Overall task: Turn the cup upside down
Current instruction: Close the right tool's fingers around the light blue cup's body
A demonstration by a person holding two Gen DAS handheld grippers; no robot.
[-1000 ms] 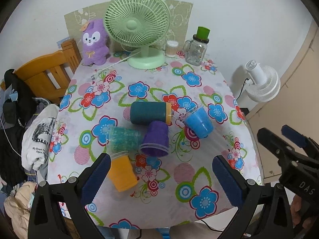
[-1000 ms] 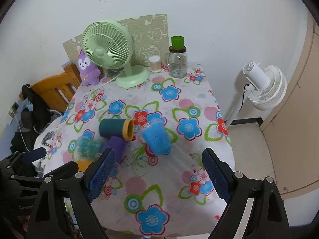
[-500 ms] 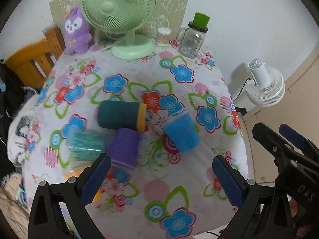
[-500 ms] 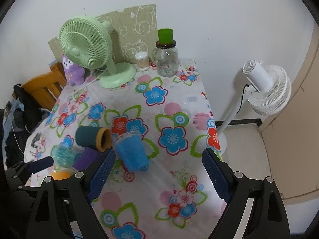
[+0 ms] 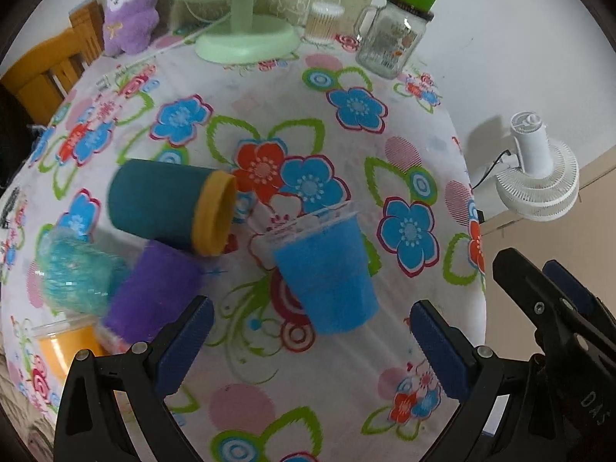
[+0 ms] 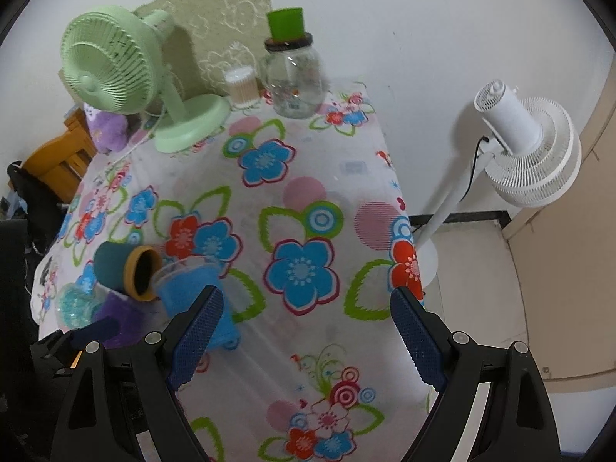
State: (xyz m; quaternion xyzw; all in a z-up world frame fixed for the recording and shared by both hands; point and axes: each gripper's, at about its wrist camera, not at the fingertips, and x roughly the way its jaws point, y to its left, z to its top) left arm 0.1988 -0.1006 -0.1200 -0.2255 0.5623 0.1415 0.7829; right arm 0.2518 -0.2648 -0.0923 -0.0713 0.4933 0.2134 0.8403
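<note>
A blue cup (image 5: 327, 269) lies on its side on the floral tablecloth (image 5: 346, 146), rim pointing away. My left gripper (image 5: 308, 340) is open and empty, just short of the cup, its fingers either side of the cup's base. The cup also shows in the right wrist view (image 6: 192, 288), partly behind my left finger. My right gripper (image 6: 308, 331) is open and empty over the cloth, to the right of the cup.
A teal cup with an orange rim (image 5: 169, 208), a purple cup (image 5: 154, 292), a glittery turquoise cup (image 5: 73, 269) and an orange cup (image 5: 65, 346) lie left of the blue one. A green fan (image 6: 115, 65), a glass jar (image 6: 294, 73) and a plush toy (image 5: 129, 11) stand at the back. A white fan (image 6: 519, 142) stands beside the table.
Both grippers have moved forward and right over the table. The blue cup now sits close between my left gripper's fingers. No cup has moved.
</note>
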